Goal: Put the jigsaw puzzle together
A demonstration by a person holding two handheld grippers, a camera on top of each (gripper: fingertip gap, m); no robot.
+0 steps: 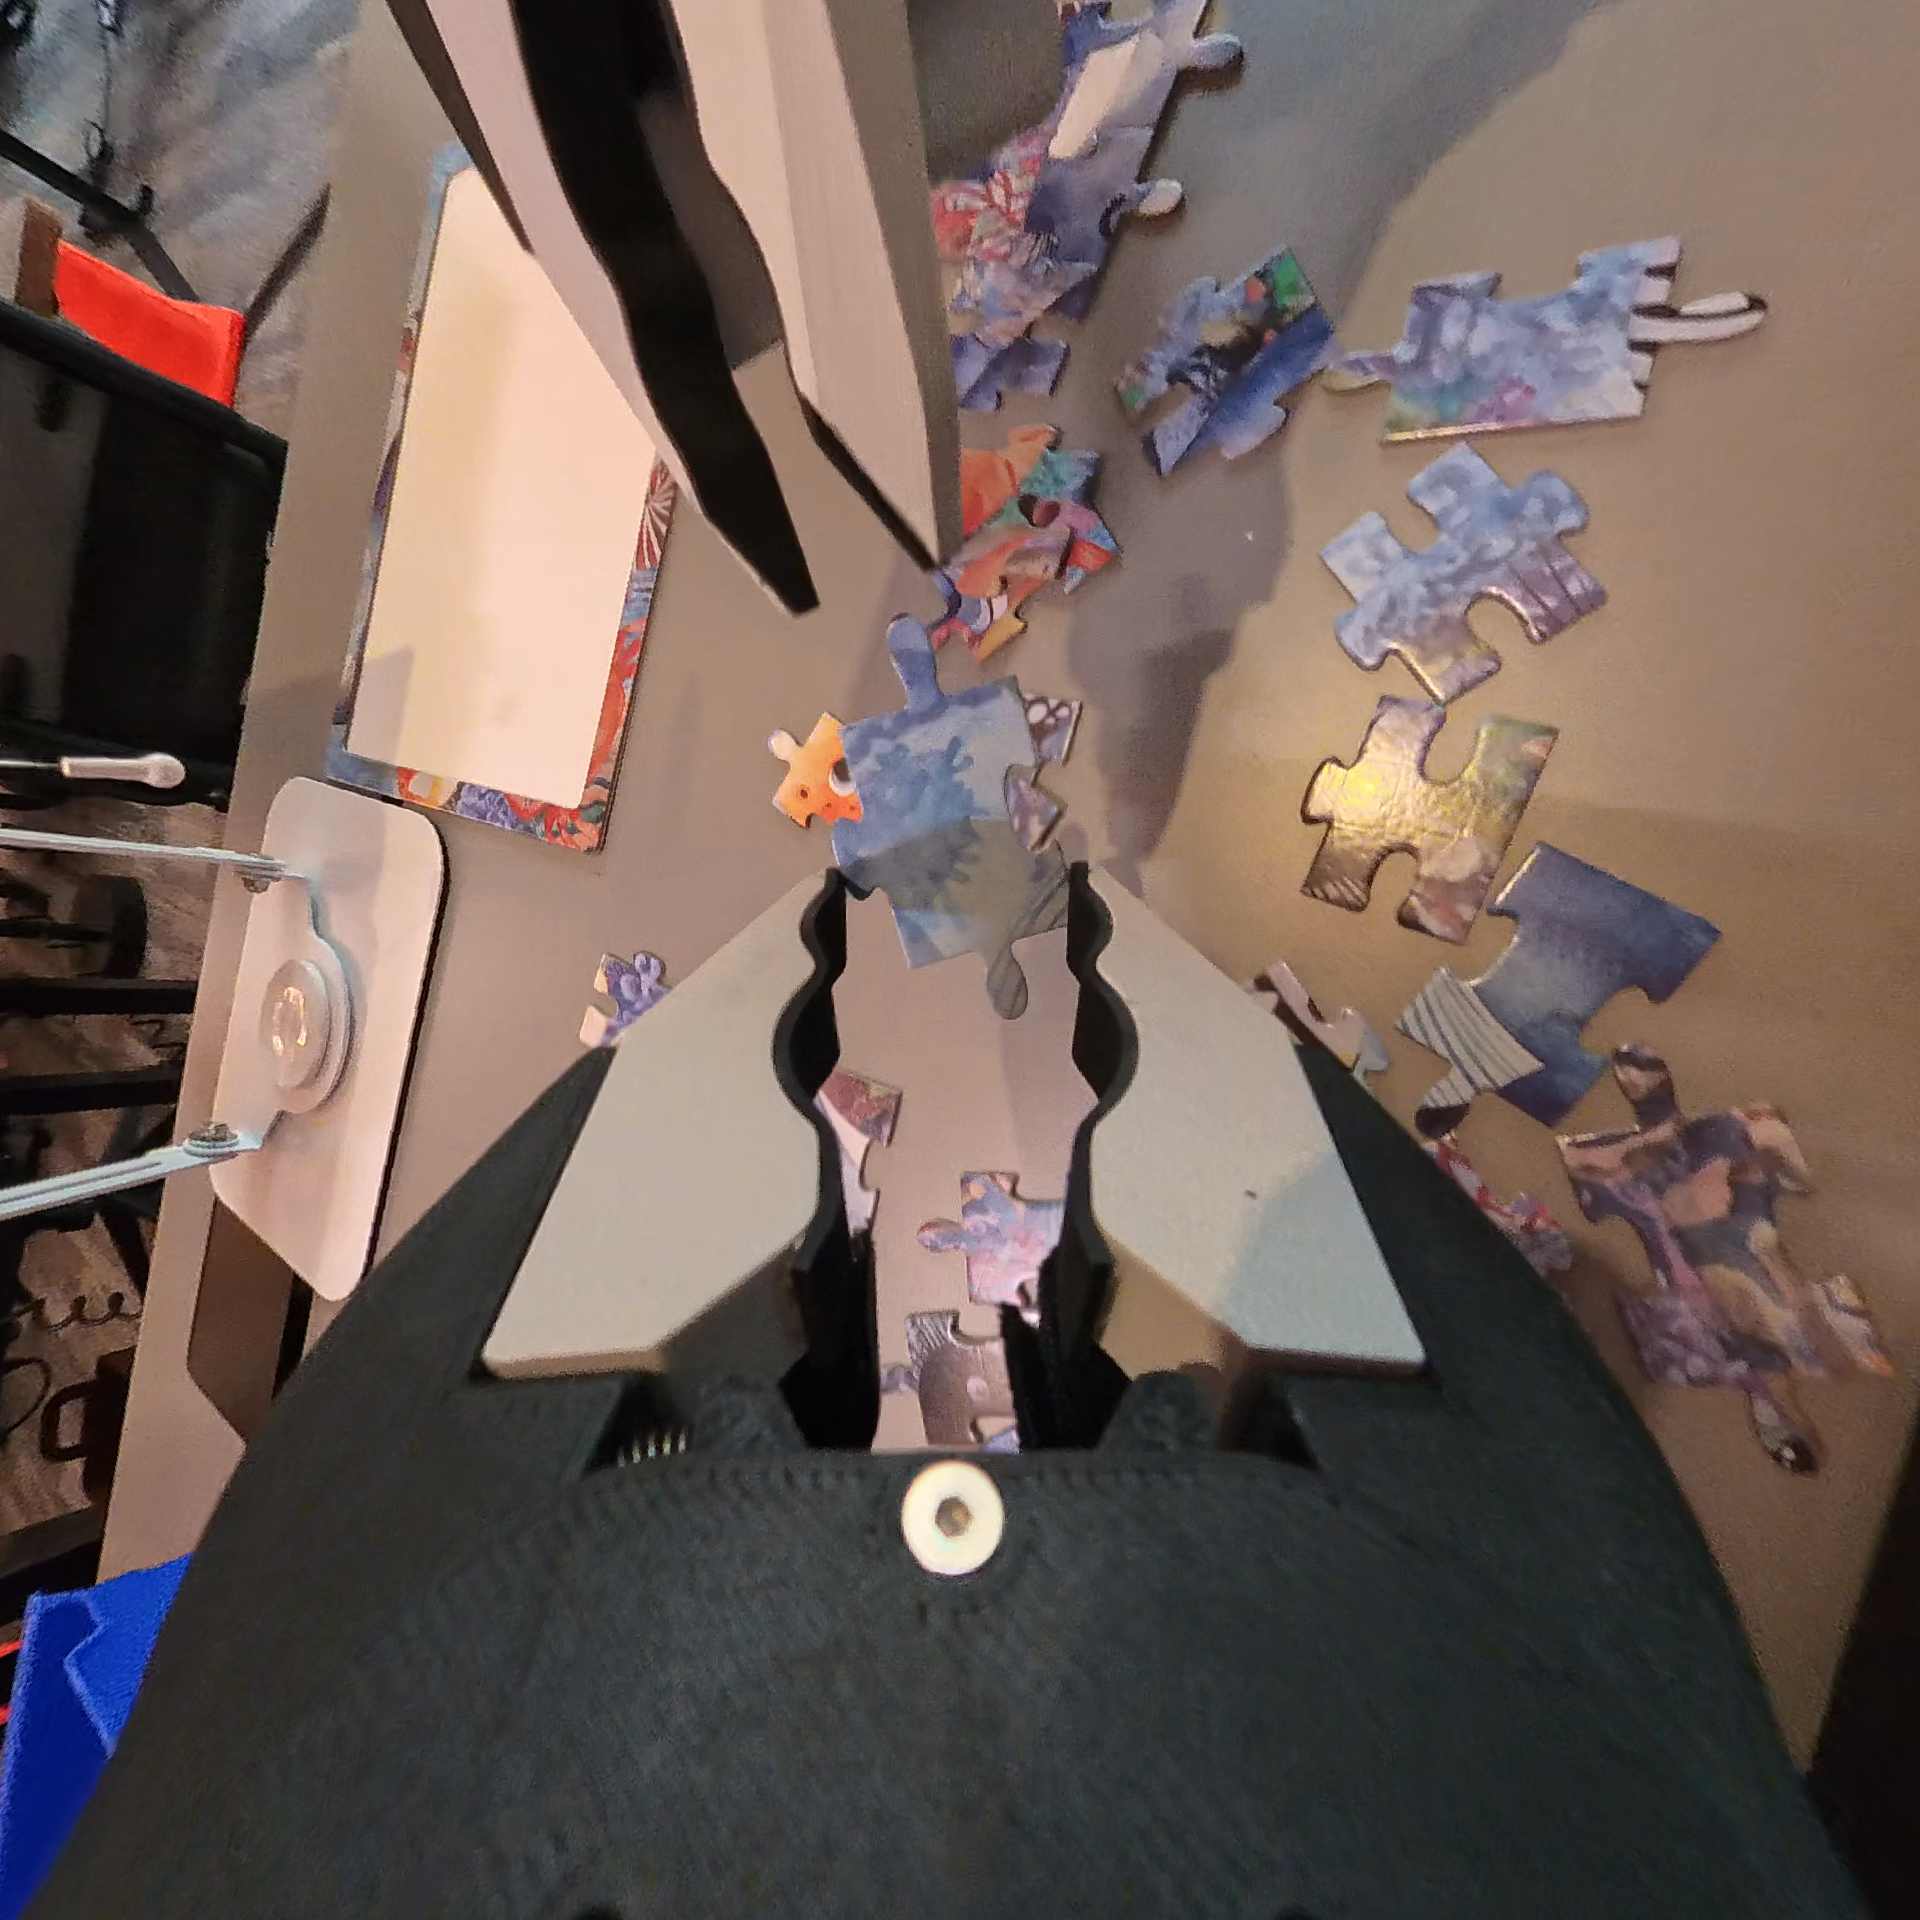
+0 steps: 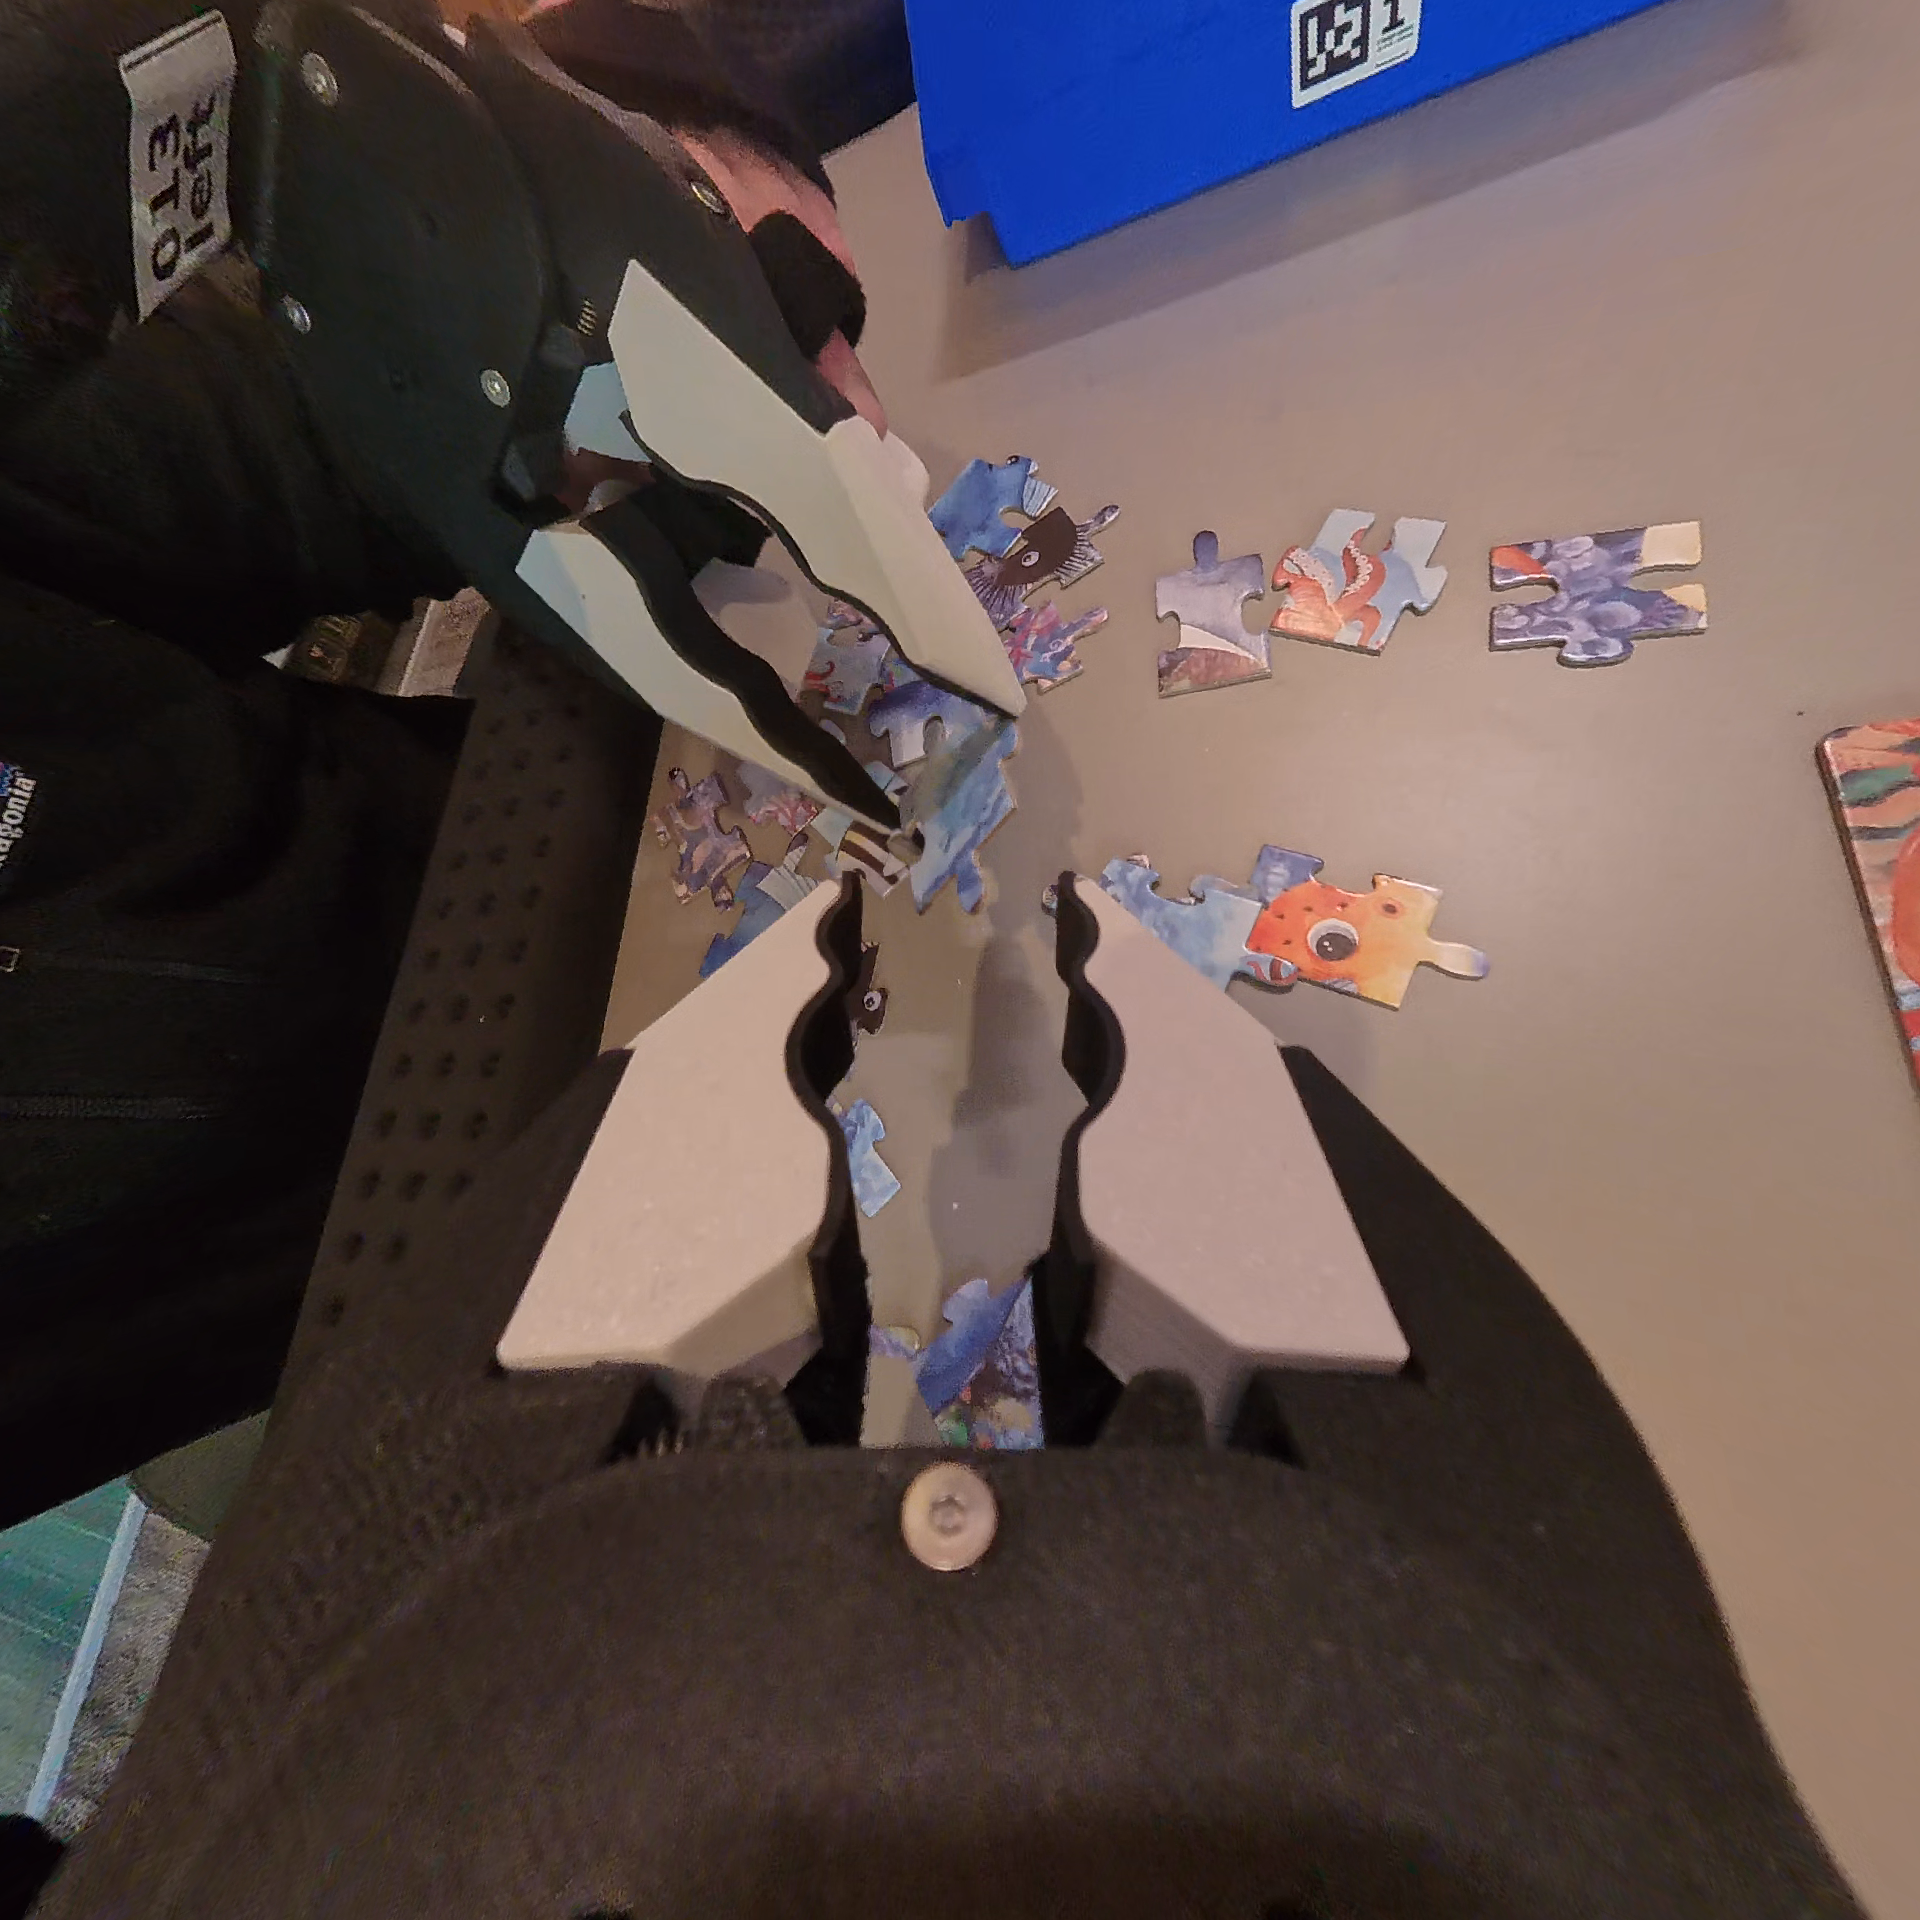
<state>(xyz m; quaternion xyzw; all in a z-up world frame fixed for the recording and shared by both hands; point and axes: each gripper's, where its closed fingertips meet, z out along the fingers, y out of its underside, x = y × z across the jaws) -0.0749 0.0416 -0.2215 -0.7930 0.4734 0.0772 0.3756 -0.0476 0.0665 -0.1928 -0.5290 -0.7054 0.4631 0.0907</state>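
The task is hardly begun: the left gripper (image 1: 951,883) holds a blue puzzle piece (image 1: 940,800) above the table (image 2: 1455,1299), the right gripper (image 2: 956,904) is empty with jaws apart, most loose pieces (image 1: 1455,561) lie scattered, and the frame board (image 1: 499,540) is unfilled.

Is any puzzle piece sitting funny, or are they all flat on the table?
One is. The left gripper pinches a light blue jigsaw piece between its white fingers, so it hangs tilted above the grey table. The other loose pieces lie flat and look undamaged. The right gripper is open and holds nothing.

Two tongs (image 2: 954,894), one puzzle frame (image 1: 499,540)
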